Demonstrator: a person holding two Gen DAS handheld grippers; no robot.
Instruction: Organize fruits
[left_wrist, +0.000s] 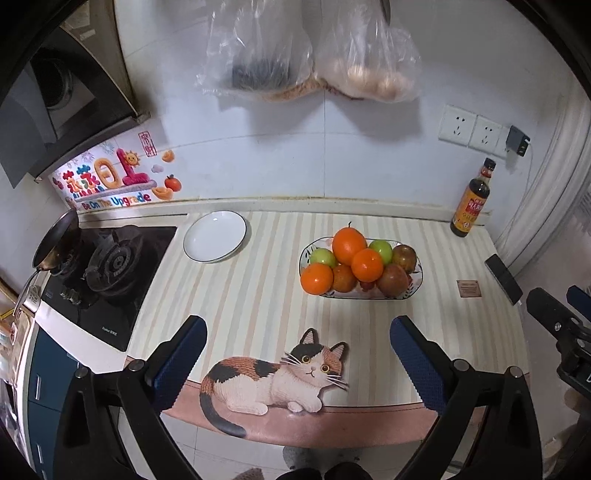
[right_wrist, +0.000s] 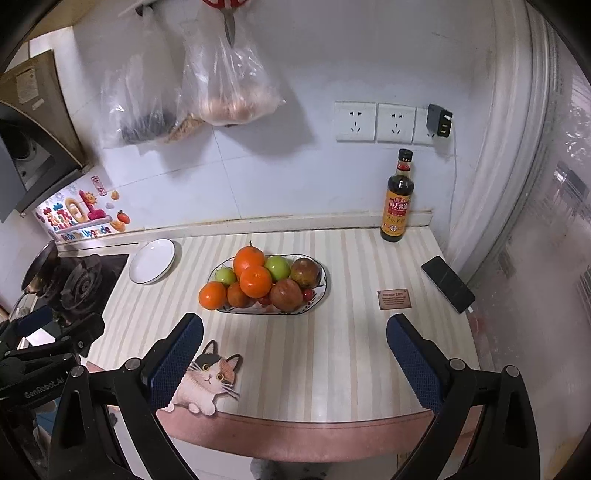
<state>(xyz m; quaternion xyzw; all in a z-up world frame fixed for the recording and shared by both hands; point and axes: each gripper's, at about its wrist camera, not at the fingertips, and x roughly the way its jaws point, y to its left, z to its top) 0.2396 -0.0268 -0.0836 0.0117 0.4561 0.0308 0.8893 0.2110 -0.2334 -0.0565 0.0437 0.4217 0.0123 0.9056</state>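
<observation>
A patterned bowl (left_wrist: 415, 284) (right_wrist: 321, 291) stands mid-counter, piled with oranges (left_wrist: 349, 245) (right_wrist: 255, 281), green fruits (left_wrist: 323, 256) (right_wrist: 277, 267), brownish-red fruits (left_wrist: 393, 279) (right_wrist: 286, 294) and small red ones. An empty white plate (left_wrist: 215, 236) (right_wrist: 152, 260) lies left of it, near the stove. My left gripper (left_wrist: 297, 343) is open and empty, over the counter's front edge, short of the bowl. My right gripper (right_wrist: 294, 341) is open and empty, also at the front edge; it shows at the right of the left wrist view (left_wrist: 554, 314).
A gas stove (left_wrist: 110, 266) with a pan (left_wrist: 55, 240) is at the left. A soy sauce bottle (right_wrist: 397, 201), a phone (right_wrist: 447, 283) and a small brown card (right_wrist: 394, 298) are at the right. Plastic bags (right_wrist: 229, 85) hang on the wall. A cat-shaped mat (left_wrist: 273, 376) lies at the front edge.
</observation>
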